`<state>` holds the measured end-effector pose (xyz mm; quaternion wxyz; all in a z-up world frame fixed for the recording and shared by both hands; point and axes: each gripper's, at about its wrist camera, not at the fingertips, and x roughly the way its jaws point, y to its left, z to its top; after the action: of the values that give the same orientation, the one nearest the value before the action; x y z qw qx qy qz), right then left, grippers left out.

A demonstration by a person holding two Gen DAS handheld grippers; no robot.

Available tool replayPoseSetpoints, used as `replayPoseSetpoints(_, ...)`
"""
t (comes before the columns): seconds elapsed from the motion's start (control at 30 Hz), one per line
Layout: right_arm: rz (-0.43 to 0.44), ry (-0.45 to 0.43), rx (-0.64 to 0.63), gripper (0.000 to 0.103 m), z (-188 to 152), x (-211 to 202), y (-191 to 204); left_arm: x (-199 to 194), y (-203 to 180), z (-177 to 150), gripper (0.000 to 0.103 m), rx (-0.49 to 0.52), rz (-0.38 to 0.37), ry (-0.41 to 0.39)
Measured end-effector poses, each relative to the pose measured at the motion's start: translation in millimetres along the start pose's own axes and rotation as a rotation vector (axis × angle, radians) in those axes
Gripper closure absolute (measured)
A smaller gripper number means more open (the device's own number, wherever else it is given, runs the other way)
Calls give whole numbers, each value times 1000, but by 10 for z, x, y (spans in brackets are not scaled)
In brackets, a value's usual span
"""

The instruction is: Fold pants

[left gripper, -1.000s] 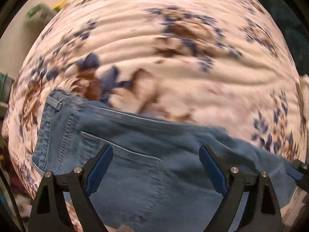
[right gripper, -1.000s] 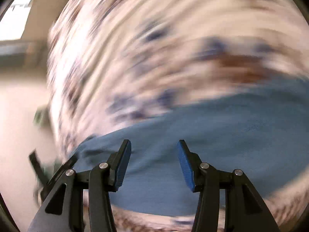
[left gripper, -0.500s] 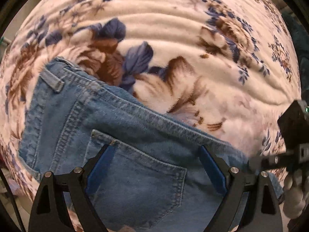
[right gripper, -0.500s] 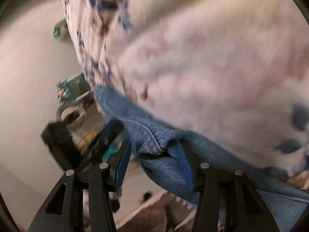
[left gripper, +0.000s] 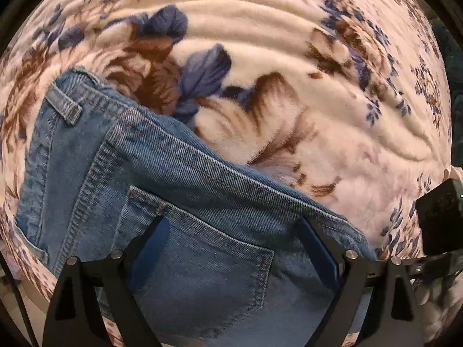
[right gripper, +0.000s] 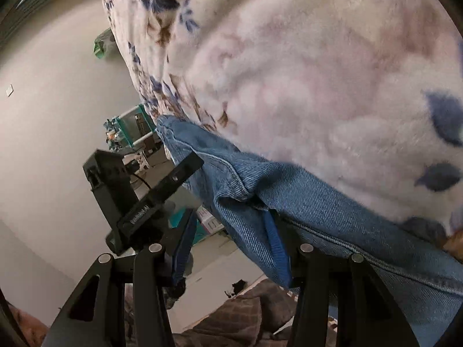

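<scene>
The left tongs (left gripper: pixel 231 248) stand spread wide and point down over the jeans (left gripper: pixel 173 202), their blue pads on either side of the back pocket (left gripper: pixel 199 263) with nothing pinched between them. Whether the tips touch the denim cannot be told. The right tongs (right gripper: pixel 228 243) stand about half spread at the edge of the jeans — the right-hand pad lies against a bunched fold of denim (right gripper: pixel 246 190), the left-hand pad hangs free in the air beside it, so the cloth is not pinched.

The jeans lie flat, seat side up, on a fleecy floral blanket (left gripper: pixel 289 86) in cream, brown and blue. In the left wrist view the waistband (left gripper: pixel 40 156) with a belt loop (left gripper: pixel 64 107) sits at the left, and the long side seam runs down to the right toward the dark body of the right tongs at the frame's edge. In the right wrist view the denim runs along the blanket's edge and partly hangs over it; the black body of the left tongs (right gripper: pixel 115 185) shows beyond, with a pale floor (right gripper: pixel 52 115), a teal box (right gripper: pixel 130 127) and a dark checked cloth (right gripper: pixel 240 318) below.
</scene>
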<state>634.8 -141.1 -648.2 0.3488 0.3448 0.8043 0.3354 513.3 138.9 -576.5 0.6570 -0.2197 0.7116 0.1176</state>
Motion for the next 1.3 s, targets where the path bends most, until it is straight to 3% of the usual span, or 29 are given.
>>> replayPoseSetpoints(0.1, -3, -26, 24, 50, 149, 59, -30, -2, -11, -22, 12, 4, 8, -6)
replayPoseSetpoints(0.23, 44, -68, 57, 31, 386, 98, -23, 21, 23, -113, 12, 6, 22, -1)
replayPoseSetpoints(0.4, 102, -78, -44, 32, 212, -37, 180, 22, 88, -202, 12, 8, 32, -4)
replayPoseSetpoints(0.5, 33, -26, -113, 32, 39, 26, 278, 33, 148, -252, 12, 6, 36, 0)
replayPoseSetpoints(0.57, -70, -3, -147, 32, -20, 161, 329, 44, 209, -311, 12, 5, 38, -1)
replayPoseSetpoints(0.63, -178, -30, -149, 33, 29, 294, 360, 57, 256, -358, 12, 5, 45, 0)
replayPoseSetpoints(0.7, -226, -88, -139, 33, 145, 328, 386, 63, 319, -391, 12, 4, 45, -2)
replayPoseSetpoints(0.8, -144, -113, -106, 32, 311, 386, 360, 20, 401, -446, 12, 8, 49, -6)
replayPoseSetpoints(0.9, -152, -119, -94, 32, 391, 505, 364, 36, 460, -490, 12, 14, 55, -8)
replayPoseSetpoints(0.97, -39, -143, -79, 35, 333, 367, 323, 36, 449, -488, 12, 8, 50, -8)
replayPoseSetpoints(1.03, 142, -194, -44, 43, 252, 64, 194, 54, 458, -483, 12, 6, 40, -12)
replayPoseSetpoints(1.1, 207, -207, -13, 44, 224, -18, 74, 71, 468, -506, 12, 12, 46, -14)
replayPoseSetpoints(1.17, 134, -184, -15, 44, 259, 135, 56, 96, 472, -530, 12, 29, 51, -19)
replayPoseSetpoints(1.3, -102, -128, -17, 44, 455, 499, 225, 194, 354, -561, 12, 64, 88, -18)
